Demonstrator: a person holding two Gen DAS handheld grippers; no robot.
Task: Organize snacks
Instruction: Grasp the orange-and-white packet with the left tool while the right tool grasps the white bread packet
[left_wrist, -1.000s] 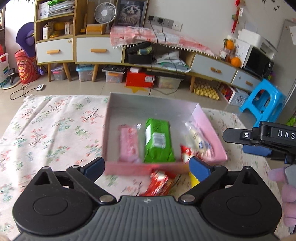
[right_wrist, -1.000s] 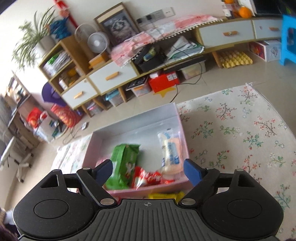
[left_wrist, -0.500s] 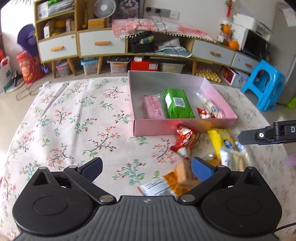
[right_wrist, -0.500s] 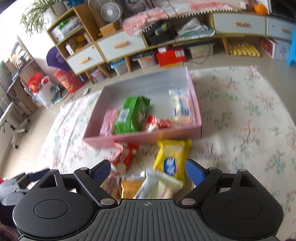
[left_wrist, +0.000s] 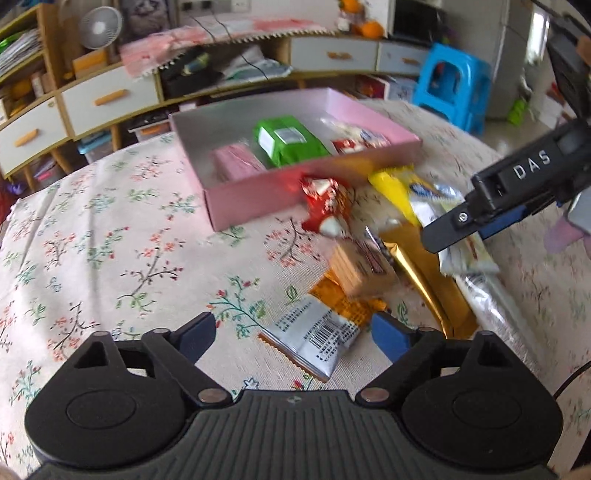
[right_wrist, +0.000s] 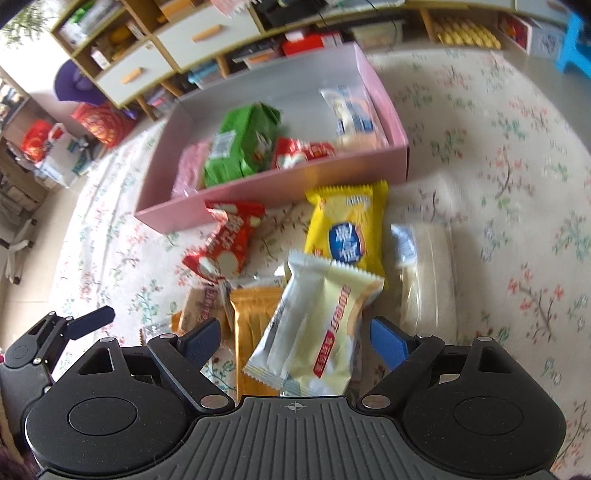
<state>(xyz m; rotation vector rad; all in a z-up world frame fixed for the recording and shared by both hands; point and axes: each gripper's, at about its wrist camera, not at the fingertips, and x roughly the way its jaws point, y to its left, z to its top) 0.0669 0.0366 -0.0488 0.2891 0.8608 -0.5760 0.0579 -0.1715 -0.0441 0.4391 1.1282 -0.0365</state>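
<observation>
Left gripper (left_wrist: 293, 330) and right gripper (right_wrist: 295, 334): jaws spread, empty, above loose snack packets (right_wrist: 314, 332) beside pink box (right_wrist: 280, 188).

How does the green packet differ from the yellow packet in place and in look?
The green packet lies inside the pink box, while the yellow packet lies outside it, on the flowered cloth just in front of the box's near wall. The green packet shows a white label at one end; the yellow packet shows a round blue mark in its middle. Both are sealed snack packets lying flat, and no gripper touches either.
</observation>
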